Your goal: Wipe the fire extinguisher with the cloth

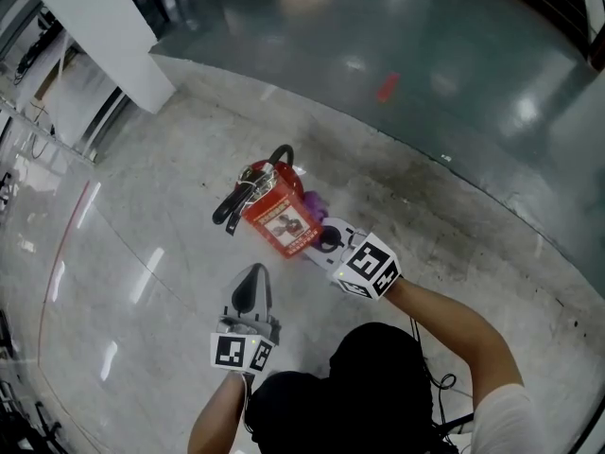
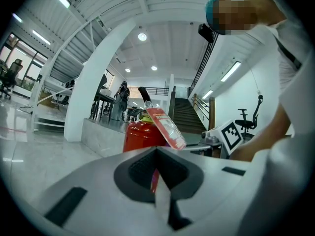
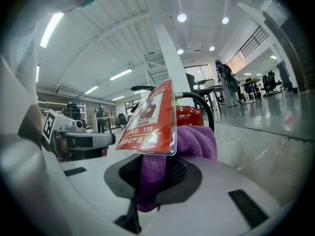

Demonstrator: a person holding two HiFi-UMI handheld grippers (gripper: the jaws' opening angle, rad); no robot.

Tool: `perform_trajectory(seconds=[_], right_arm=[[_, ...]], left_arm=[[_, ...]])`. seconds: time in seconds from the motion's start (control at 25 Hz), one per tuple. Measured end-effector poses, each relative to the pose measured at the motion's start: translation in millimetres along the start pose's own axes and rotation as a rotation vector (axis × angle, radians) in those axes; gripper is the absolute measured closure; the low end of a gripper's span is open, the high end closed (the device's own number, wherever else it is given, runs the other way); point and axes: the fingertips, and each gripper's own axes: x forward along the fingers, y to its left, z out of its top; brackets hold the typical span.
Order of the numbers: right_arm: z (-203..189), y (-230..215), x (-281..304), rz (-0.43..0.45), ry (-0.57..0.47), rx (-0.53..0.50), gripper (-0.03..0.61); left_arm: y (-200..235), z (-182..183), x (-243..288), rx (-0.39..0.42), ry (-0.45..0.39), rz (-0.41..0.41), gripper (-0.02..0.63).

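Observation:
A red fire extinguisher stands on the pale floor, its black hose and handle on top and a red laminated tag hanging from it. My right gripper is at its right side, shut on a purple cloth that lies against the cylinder. In the right gripper view the cloth bulges from the jaws just behind the tag, with the red body beyond. My left gripper hovers short of the extinguisher, jaws shut with nothing held. It faces the extinguisher.
A white pillar rises at the back left. A stone ledge borders a darker glossy floor beyond the extinguisher. Stairs, desks and an office chair stand far off. The person's arms reach in from the bottom.

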Motion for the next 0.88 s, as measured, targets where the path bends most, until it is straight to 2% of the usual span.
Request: perform_trajectory(seconds=[0.4, 0.68, 0.88], right_arm=[[28.5, 7.8, -5.1, 0.027, -0.033, -0.034, 0.523], [45.8, 14.5, -11.6, 0.031, -0.092, -0.054, 0.523], [27.7, 8.8, -23.6, -0.017, -0.089, -0.051, 0.523]], left_arm=[[-3.7, 2.7, 0.1, -0.003, -0.009, -0.003, 0.609], [-5.3, 3.7, -1.7, -0.007, -0.017, -0.001, 0.609], [-7.8, 0.3, -0.8, -0.009, 0.000, -0.005, 0.609]])
